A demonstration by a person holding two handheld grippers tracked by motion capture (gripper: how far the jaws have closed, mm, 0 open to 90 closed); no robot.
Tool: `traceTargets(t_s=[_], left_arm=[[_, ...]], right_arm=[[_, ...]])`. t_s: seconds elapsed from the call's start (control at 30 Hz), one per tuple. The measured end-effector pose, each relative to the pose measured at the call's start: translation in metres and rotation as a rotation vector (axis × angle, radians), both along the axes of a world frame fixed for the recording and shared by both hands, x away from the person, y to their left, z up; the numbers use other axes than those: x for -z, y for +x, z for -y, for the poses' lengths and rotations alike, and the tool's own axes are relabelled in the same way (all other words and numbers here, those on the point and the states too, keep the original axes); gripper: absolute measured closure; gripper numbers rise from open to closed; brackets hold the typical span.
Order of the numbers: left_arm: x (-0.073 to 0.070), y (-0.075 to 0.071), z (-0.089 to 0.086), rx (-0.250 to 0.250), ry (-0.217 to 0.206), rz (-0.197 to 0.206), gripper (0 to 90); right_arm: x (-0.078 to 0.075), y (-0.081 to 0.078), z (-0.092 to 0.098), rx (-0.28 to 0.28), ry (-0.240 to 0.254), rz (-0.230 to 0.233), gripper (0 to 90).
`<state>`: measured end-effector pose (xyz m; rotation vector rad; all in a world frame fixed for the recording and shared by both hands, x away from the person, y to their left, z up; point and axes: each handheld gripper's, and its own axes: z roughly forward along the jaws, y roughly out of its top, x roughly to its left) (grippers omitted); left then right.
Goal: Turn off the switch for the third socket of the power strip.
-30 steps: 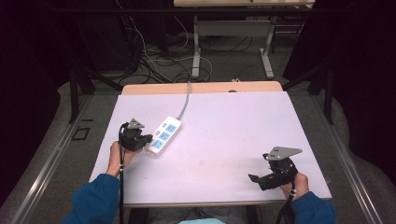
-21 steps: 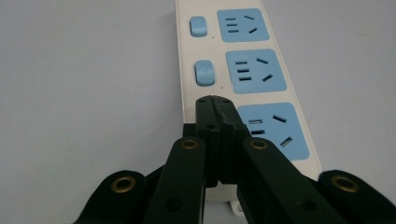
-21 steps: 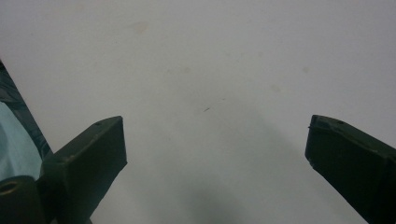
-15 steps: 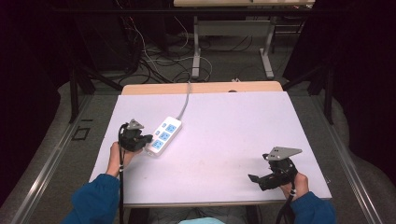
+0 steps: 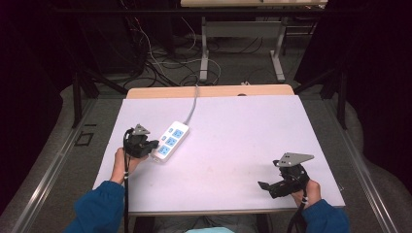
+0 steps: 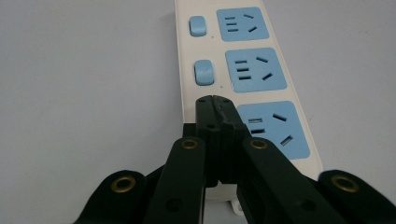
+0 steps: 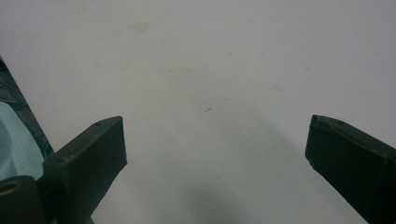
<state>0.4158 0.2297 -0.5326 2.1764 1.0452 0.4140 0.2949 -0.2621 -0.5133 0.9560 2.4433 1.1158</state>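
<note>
A white power strip (image 5: 171, 141) with three blue sockets lies on the left part of the white table (image 5: 233, 131). Its grey cord (image 5: 194, 104) runs off the far edge. My left gripper (image 5: 156, 144) is shut, jaws pressed together with nothing between them. In the left gripper view its tips (image 6: 214, 100) sit over the strip (image 6: 252, 70), beside the nearest socket and in line with the two blue switches. Whether they touch the strip I cannot tell. My right gripper (image 5: 262, 185) is open near the table's front right corner. Its jaws (image 7: 215, 144) stand wide apart over bare tabletop.
A wooden board edge (image 5: 209, 91) shows along the table's far side. Beyond it, loose cables (image 5: 160, 63) and a metal table frame (image 5: 243, 34) stand on the floor. The person's blue sleeves (image 5: 97, 208) come in at the front edge.
</note>
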Motion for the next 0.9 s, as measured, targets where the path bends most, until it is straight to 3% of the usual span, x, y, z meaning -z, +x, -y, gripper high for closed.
traceTargets(t_s=[0.37, 0.5, 0.6, 0.9], left_arm=[[-0.0002, -0.0001, 0.0006, 0.003, 0.008, 0.002, 90.0], [-0.0001, -0.0001, -0.0001, 0.012, 0.008, -0.015, 90.0], [0.0005, -0.0004, 0.0015, 0.008, 0.011, 0.005, 90.0], [0.0006, -0.0002, 0.0007, 0.007, 0.010, 0.000, 90.0]], right_arm=[[-0.0003, 0.0002, 0.0003, -0.003, -0.005, -0.006, 4.8], [-0.0001, 0.0002, 0.0002, -0.003, -0.003, -0.005, 4.8], [0.0003, 0.0002, -0.0003, 0.000, -0.001, -0.004, 4.8], [-0.0002, 0.0001, 0.0002, -0.002, -0.004, -0.007, 4.8]])
